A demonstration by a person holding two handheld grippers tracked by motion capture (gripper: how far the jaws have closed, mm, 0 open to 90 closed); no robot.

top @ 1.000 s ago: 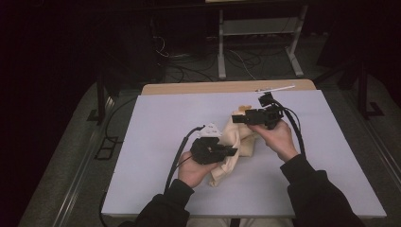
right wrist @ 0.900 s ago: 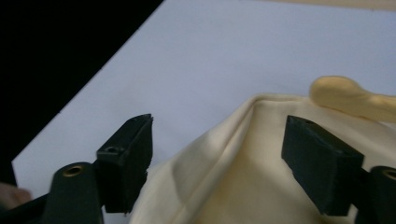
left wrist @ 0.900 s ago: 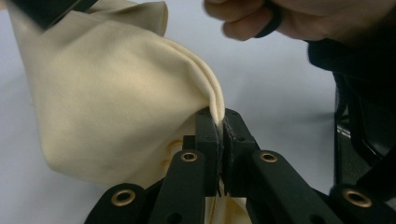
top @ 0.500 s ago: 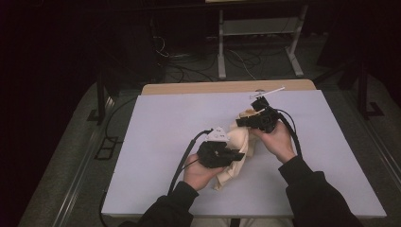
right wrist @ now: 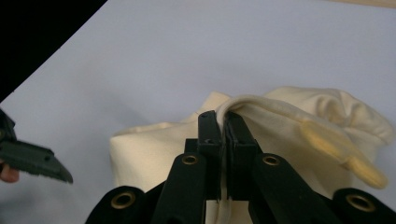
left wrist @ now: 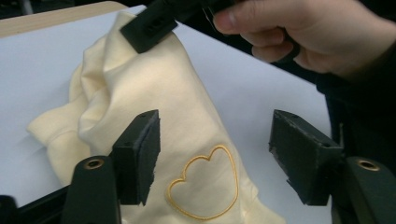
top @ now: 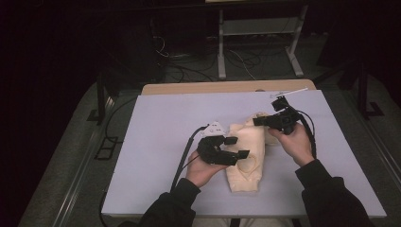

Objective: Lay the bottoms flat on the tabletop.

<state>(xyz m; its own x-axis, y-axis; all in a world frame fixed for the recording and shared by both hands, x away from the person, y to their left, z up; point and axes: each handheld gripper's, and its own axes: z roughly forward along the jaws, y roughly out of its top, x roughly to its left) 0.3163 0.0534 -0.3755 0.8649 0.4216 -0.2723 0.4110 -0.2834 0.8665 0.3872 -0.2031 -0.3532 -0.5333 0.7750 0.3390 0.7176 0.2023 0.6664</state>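
The left tongs [top: 235, 147] stand wide above the near half of the cream garment [top: 246, 161], their jaws having just been opening; cloth lies below and between the pads without being pressed, as the left gripper view shows, where the embroidered heart outline [left wrist: 201, 182] sits between the jaws. The garment lies crumpled on the lavender desk [top: 156, 142], stretched from just under the left tongs to the far end held by the right tongs [top: 257, 121]. These are clamped narrow on a folded edge of the cloth [right wrist: 243, 105], and lift it slightly off the desk. To do the step well, judged from this layout, keep the right tongs pinched firmly so the raised edge does not slip, and bring the left tongs down onto a single layer near the heart rather than onto a bunched fold. Close them only once one pad lies under the cloth and one over it. Then draw the two tongs apart evenly, low over the desk, so the cloth spreads flat without twisting.
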